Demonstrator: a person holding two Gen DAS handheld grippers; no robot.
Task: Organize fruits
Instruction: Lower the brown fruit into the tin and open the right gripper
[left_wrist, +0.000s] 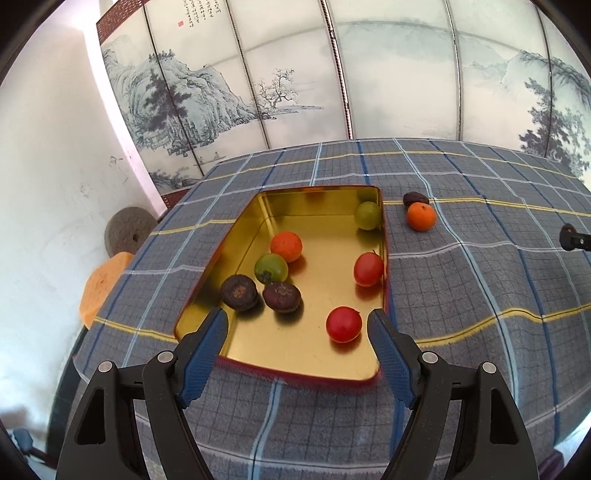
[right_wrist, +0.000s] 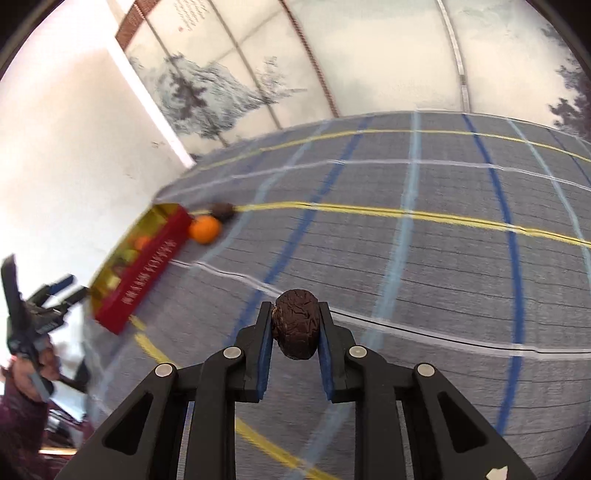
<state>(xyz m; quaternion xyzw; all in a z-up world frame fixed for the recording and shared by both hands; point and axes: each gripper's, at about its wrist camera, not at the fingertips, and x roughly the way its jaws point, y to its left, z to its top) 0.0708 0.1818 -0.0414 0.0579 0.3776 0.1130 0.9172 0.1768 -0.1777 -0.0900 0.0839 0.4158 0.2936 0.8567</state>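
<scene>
Held fruit: a dark wrinkled fruit sits pinched between the blue pads of the right gripper, above the plaid tablecloth and well apart from the tin.
Tin: a gold-lined tin with red outer walls lies toward the left edge of the table.
In the tin: seven fruits: two red ones, an orange one, a green one with a dark stem end, a pale green one in the far right corner, and two dark purple ones by the left wall.
Left on the cloth: an orange fruit and a dark fruit touching behind it, just beside the tin's far right corner.
Progress: by my judgement well past half; the held fruit and those two loose ones remain to go in.
Left gripper: the left gripper is spread wide and holds nothing, its tips over the tin's near end.
Hard to make out: the right wrist view is smeared with motion blur, so the tin's contents and the lettering on its red side cannot be read there.
Cut off: the table's near right part is out of the left wrist view, so more fruit there cannot be ruled out.
</scene>
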